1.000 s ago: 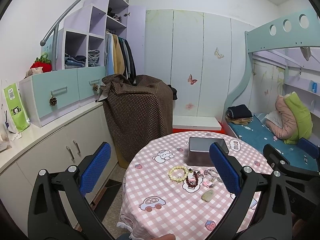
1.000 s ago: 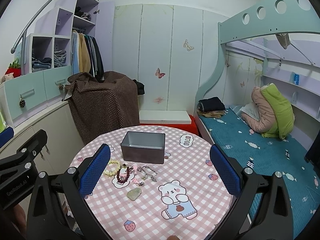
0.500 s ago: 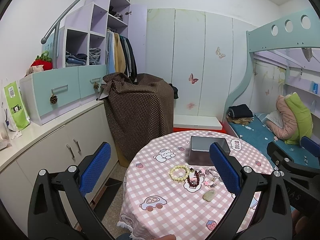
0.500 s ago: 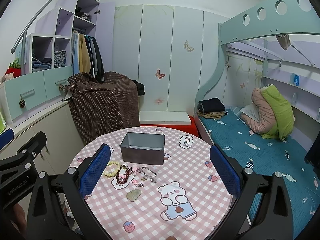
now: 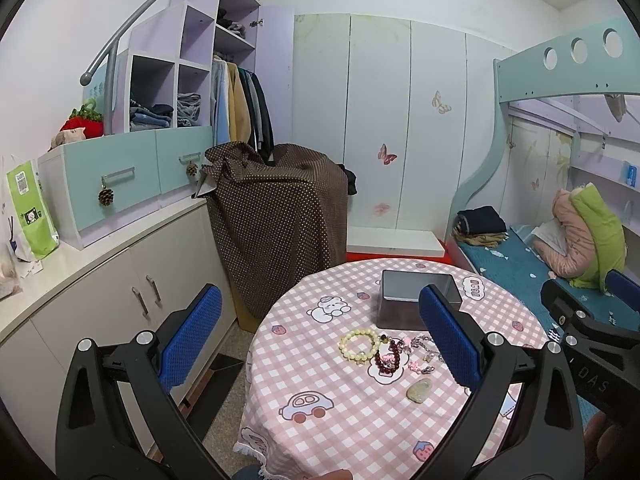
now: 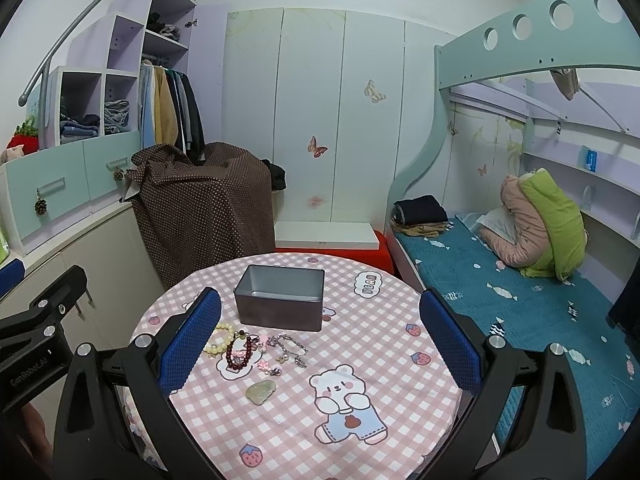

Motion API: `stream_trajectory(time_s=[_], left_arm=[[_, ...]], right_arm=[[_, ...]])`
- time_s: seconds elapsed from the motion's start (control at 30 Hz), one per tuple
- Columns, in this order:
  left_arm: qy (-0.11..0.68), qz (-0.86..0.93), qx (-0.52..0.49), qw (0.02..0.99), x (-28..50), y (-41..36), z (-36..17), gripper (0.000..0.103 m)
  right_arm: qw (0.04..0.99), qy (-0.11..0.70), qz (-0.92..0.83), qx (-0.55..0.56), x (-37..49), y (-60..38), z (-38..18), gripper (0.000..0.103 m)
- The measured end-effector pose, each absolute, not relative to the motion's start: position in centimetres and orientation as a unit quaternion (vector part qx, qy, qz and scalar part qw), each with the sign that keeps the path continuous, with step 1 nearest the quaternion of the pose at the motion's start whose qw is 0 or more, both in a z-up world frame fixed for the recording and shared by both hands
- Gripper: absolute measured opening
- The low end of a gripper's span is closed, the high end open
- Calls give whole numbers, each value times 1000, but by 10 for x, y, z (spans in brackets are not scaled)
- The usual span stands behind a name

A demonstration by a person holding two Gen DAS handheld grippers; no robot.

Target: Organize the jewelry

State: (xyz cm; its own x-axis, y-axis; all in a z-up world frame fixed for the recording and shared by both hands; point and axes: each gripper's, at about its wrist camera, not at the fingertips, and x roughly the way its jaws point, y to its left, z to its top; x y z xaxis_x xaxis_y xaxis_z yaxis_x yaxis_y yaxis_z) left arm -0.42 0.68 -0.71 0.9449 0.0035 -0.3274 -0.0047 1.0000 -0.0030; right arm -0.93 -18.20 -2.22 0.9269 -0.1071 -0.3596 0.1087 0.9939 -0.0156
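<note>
Both the left hand-held gripper (image 5: 320, 344) and right hand-held gripper (image 6: 320, 340) hover spread wide, holding nothing. The jewelry (image 6: 256, 350) lies mid-surface (image 6: 400, 400), just before the grey tin (image 6: 280, 300).

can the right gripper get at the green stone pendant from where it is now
Probably yes. The right gripper is open and empty above the table, and the green stone pendant lies alone on the cloth, apart from the bracelets, with nothing over it.

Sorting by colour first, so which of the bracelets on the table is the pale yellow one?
The pale yellow bead bracelet, leftmost in the cluster, beside the dark red bead bracelet.
</note>
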Motion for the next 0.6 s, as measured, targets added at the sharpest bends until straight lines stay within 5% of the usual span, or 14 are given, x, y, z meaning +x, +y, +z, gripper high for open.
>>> stream_trajectory(time_s=[0.6], left_arm=[[270, 5, -1, 963, 37, 11, -55, 98]], right_arm=[[963, 266, -46, -6, 32, -195, -63, 96]])
